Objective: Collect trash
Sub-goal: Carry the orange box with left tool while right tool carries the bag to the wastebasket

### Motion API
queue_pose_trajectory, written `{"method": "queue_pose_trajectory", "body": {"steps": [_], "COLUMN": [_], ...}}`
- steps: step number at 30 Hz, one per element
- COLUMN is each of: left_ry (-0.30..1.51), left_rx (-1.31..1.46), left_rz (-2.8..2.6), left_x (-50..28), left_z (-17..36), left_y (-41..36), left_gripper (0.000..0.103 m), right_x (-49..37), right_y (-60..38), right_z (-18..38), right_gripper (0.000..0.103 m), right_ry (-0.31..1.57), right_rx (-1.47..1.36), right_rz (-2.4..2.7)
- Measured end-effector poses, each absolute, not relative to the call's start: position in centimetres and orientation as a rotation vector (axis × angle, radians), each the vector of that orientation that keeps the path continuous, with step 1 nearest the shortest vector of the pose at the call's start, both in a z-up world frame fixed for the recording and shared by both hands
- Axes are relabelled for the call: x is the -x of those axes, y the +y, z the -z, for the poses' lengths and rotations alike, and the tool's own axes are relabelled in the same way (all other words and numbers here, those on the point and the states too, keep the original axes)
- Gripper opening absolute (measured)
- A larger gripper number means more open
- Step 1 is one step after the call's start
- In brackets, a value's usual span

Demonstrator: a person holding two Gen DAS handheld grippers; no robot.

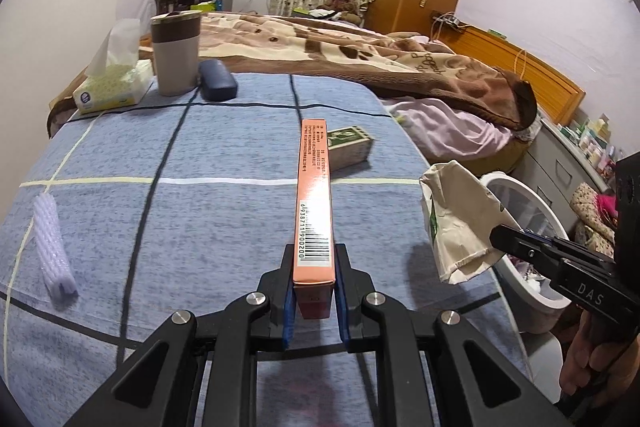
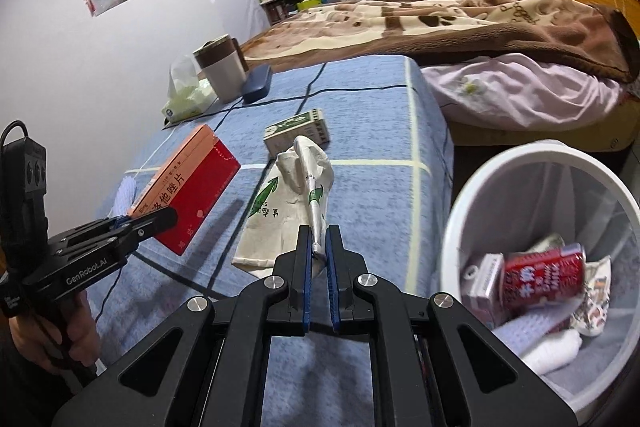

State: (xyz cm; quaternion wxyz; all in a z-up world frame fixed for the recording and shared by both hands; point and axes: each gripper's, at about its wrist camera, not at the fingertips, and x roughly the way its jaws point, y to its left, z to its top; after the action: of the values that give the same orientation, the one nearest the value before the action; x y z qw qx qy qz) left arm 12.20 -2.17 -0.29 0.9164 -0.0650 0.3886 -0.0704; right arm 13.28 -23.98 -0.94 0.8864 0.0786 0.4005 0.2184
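Both tools loaded. Left tool clamped on box, centre frame, held above the tabletop. Right tool clamped on paper bag, centre of right view, w/ bin at lower right, already holding a can etc.

Advice: swing bag fully over the rim before letting go; it's floppy and could snag. Box next, end first.

Tabletop: blue checked cloth, green box mid, foam net left, cup, tissues upper left. Bed behind.
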Motion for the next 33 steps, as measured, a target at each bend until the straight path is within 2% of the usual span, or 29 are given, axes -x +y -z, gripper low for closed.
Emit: {"method": "queue_pose_trajectory", "body": {"steps": [33], "left_ry": [0.820], "left_rx": [0.014], "left_rz": [0.377], "left_x": [-13.0], "left_z": [-0.5], "left_y": [-14.2], "left_gripper": [0.016], "right_x": [-10.5], "right_y": [-33.7], "right_z": [0.8], "right_gripper": [0.007], "right_ry": [0.781], "right_rx": [-0.272], "right_rz": [-0.225]}}
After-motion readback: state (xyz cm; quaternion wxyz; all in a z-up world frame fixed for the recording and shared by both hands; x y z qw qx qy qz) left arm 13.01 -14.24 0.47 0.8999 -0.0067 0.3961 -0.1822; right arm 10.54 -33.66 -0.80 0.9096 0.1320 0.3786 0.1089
